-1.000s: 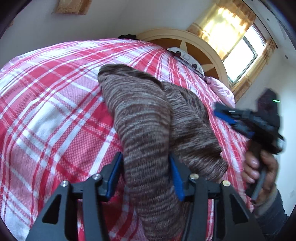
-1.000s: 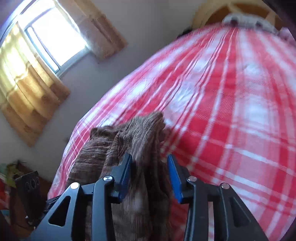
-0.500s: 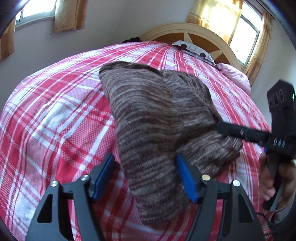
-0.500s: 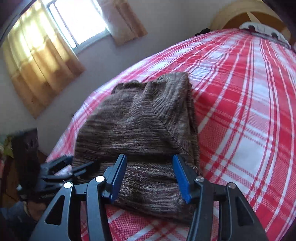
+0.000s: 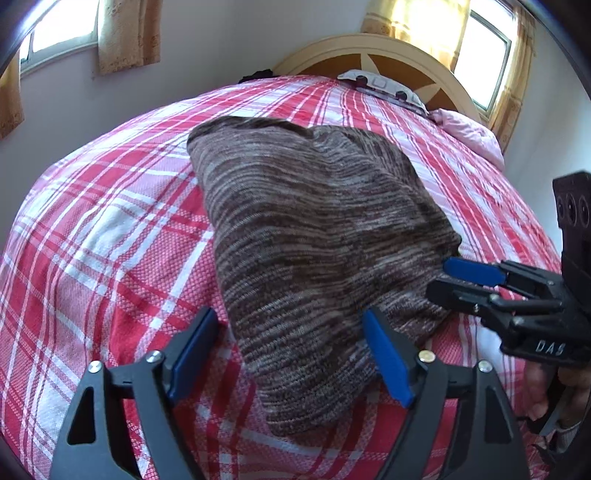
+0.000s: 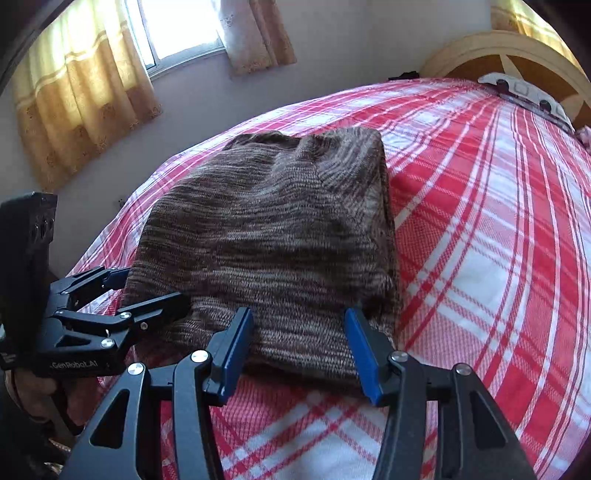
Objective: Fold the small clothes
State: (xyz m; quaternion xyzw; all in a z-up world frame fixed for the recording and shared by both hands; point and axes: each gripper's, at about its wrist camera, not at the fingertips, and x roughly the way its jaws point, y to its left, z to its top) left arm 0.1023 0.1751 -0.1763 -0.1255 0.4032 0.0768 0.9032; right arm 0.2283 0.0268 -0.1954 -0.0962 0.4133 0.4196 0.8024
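Note:
A brown striped knit garment [image 5: 310, 229] lies folded on the red and white plaid bedspread [image 5: 110, 236]; it also shows in the right wrist view [image 6: 273, 236]. My left gripper [image 5: 291, 350] is open, its blue pads either side of the garment's near corner, which lies flat on the bed. My right gripper [image 6: 299, 343] is open just above the garment's near edge. The right gripper appears in the left wrist view [image 5: 454, 280], at the garment's right edge. The left gripper appears in the right wrist view [image 6: 147, 291], at its left edge.
A round wooden headboard [image 5: 373, 55] stands at the far end of the bed, with a pale patterned pillow [image 5: 380, 86] and a pink cover [image 5: 469, 133] near it. Curtained windows [image 6: 177, 29] are on the walls. The bed edge [image 6: 110, 236] falls away on the left.
Both grippers have opened and let go of the garment. It has dropped from hanging in the jaws to lying folded flat on the bed. Both grippers have drawn back a little.

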